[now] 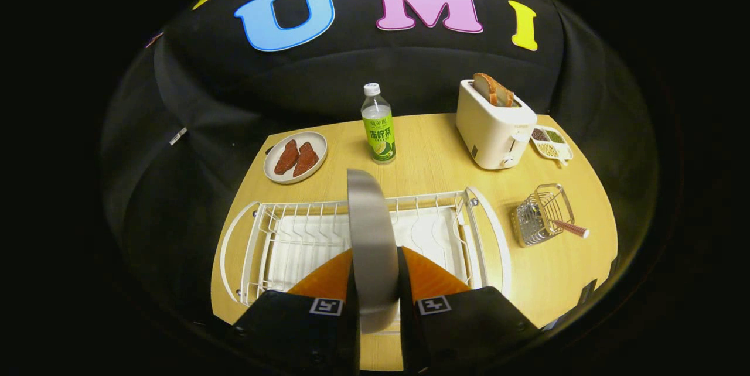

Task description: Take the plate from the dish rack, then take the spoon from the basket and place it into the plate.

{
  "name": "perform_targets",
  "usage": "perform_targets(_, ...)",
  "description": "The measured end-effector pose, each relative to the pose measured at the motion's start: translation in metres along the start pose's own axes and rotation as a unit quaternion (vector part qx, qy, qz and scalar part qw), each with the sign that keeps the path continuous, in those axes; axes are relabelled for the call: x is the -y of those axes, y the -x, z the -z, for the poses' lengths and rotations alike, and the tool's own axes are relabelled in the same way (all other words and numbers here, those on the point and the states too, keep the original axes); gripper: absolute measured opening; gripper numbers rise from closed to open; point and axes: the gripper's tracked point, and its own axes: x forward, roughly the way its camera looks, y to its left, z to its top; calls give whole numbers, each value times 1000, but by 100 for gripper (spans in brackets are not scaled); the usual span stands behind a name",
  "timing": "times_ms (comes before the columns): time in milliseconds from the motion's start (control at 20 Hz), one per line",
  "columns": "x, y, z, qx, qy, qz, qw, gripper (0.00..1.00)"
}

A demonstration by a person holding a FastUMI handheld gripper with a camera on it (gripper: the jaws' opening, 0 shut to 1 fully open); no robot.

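Observation:
A grey plate (369, 229) stands on edge between my fingers, and my gripper (375, 265) is shut on its rim. It hangs above the white wire dish rack (281, 235), whose slots below it hold nothing. To the right of the rack a small wire basket (542, 215) lies tilted on the wooden table (433, 159). The spoon's reddish-brown handle (571, 228) sticks out of the basket toward the right.
Beyond the rack stand a bottle with a green label (378, 127), a plate with two pieces of red meat (296, 156), and a white toaster with bread in it (495, 124). A small divided dish of grains (551, 143) sits beside the toaster.

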Motion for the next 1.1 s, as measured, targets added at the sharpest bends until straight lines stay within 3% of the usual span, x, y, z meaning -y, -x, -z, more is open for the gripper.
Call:
perform_targets(700,40,13,-1,10,-44,34,998,30)
perform_targets(900,42,14,5,1,-57,14,998,22)
perform_targets(1100,48,28,9,-1,-59,-12,998,22)
